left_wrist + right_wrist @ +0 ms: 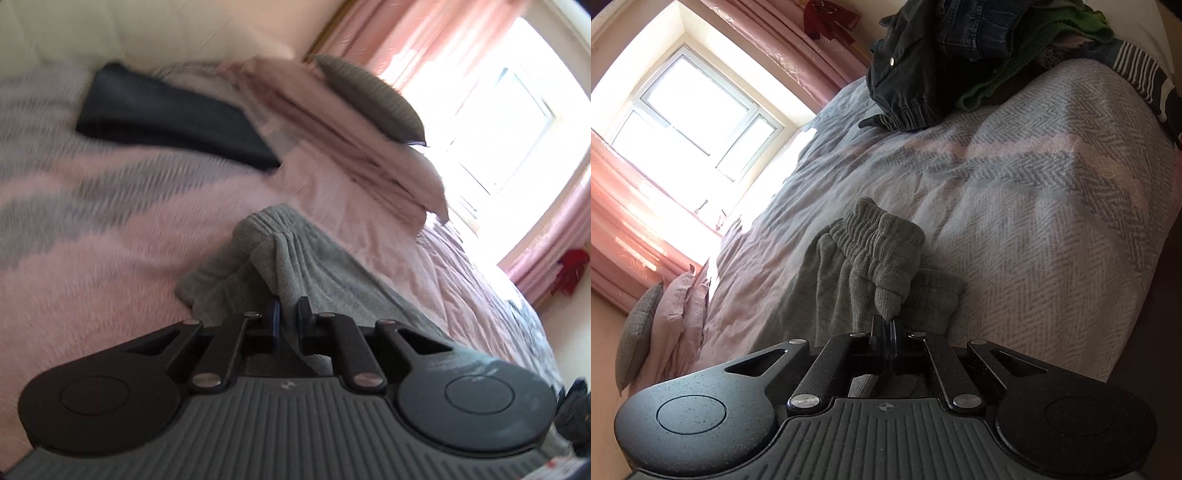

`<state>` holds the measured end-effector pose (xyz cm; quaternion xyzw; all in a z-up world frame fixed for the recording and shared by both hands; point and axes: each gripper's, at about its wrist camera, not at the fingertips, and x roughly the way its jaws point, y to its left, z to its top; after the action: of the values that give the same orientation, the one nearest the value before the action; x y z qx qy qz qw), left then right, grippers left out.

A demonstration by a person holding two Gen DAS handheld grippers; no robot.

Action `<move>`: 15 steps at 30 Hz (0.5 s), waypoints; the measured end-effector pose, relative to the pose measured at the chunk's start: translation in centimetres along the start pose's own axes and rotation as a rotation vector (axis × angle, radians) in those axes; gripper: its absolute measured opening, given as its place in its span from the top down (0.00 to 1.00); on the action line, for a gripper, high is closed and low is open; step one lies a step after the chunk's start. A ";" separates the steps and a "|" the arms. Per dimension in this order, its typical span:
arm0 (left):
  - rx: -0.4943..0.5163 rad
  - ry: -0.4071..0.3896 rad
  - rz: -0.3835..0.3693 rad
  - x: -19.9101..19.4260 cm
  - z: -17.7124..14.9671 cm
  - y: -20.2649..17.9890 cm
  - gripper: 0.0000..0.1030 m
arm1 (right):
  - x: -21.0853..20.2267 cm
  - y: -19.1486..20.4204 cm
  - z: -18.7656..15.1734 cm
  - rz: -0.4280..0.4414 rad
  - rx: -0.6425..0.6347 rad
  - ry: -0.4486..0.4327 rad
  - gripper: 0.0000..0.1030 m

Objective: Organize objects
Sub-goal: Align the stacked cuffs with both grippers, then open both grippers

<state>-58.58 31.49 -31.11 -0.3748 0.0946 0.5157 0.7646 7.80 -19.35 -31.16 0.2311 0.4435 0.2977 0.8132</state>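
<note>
A grey knitted garment (pixel 317 266) with a gathered elastic band lies partly on the pink and grey bed cover (pixel 110 229). My left gripper (pixel 289 314) is shut on a fold of it, and the cloth runs up from between the two dark fingers. In the right wrist view the same grey garment (pixel 882 251) bunches up, with its ribbed edge pinched in my right gripper (pixel 886 328), which is shut tight on it. Both grippers hold the cloth just above the bed cover (pixel 1034 221).
A folded dark garment (pixel 166 118) lies further up the bed, near a grey pillow (pixel 373 99) and a pink pillow (pixel 369 162). A pile of clothes (pixel 960 55) with dark denim and green knit sits at the far end. A bright window (pixel 694 118) has pink curtains.
</note>
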 end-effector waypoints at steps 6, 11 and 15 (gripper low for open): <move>0.041 0.013 0.049 0.0 -1.4 0.0 0.92 | 0.3 -1.3 -0.4 -0.016 0.028 0.033 1.00; 0.064 -0.021 0.016 -1.1 0.3 -1.2 0.92 | -0.7 -0.9 1.0 0.044 0.081 -0.009 1.00; 0.057 -0.036 0.000 -1.2 1.4 -1.6 0.92 | -1.2 0.0 1.7 0.060 0.074 -0.035 1.00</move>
<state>-58.14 31.27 -28.72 -0.3434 0.0958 0.5193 0.7766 8.74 -20.35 -29.59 0.2793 0.4327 0.3013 0.8025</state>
